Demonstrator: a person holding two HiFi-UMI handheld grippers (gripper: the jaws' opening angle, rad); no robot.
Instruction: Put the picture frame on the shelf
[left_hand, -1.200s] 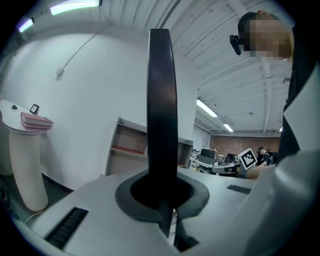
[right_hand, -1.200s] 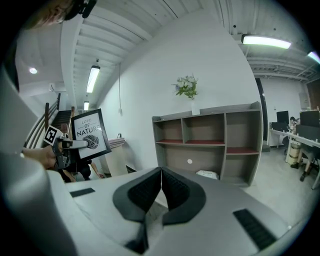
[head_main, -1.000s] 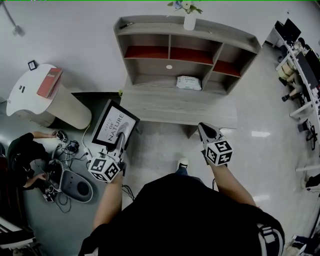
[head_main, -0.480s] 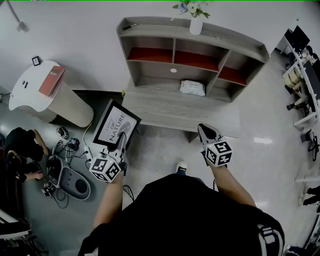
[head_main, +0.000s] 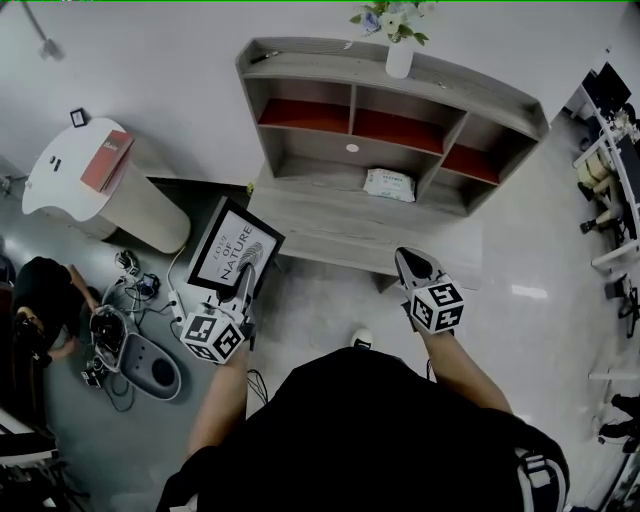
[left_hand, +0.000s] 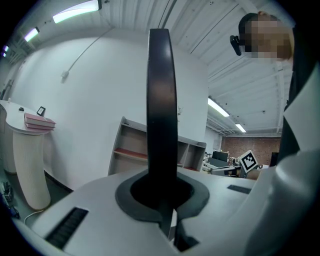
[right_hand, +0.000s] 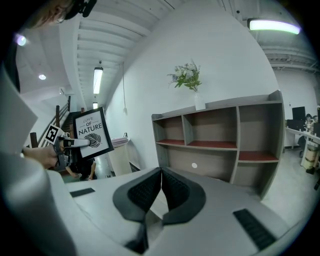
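A black picture frame (head_main: 236, 255) with a white print reading "LOVE OF NATURE" is held by its lower edge in my left gripper (head_main: 243, 291), which is shut on it. In the left gripper view the frame (left_hand: 161, 110) shows edge-on, rising upright from between the jaws. The right gripper view shows the frame (right_hand: 92, 132) from the front, at the left. My right gripper (head_main: 411, 262) is shut and empty, its pads (right_hand: 161, 189) touching. The grey wooden shelf (head_main: 390, 160) with red-lined compartments stands ahead against the white wall, also seen as the shelf (right_hand: 220, 140).
A vase of flowers (head_main: 398, 40) stands on the shelf top; a white packet (head_main: 388, 184) lies in a lower compartment. A round white stand (head_main: 90, 185) with a pink book is at the left. A person (head_main: 40, 310) crouches by cables and a device (head_main: 145, 365) on the floor.
Both grippers have come a little closer to the shelf, the left still holding the frame. The crouching person at the left has shifted position.
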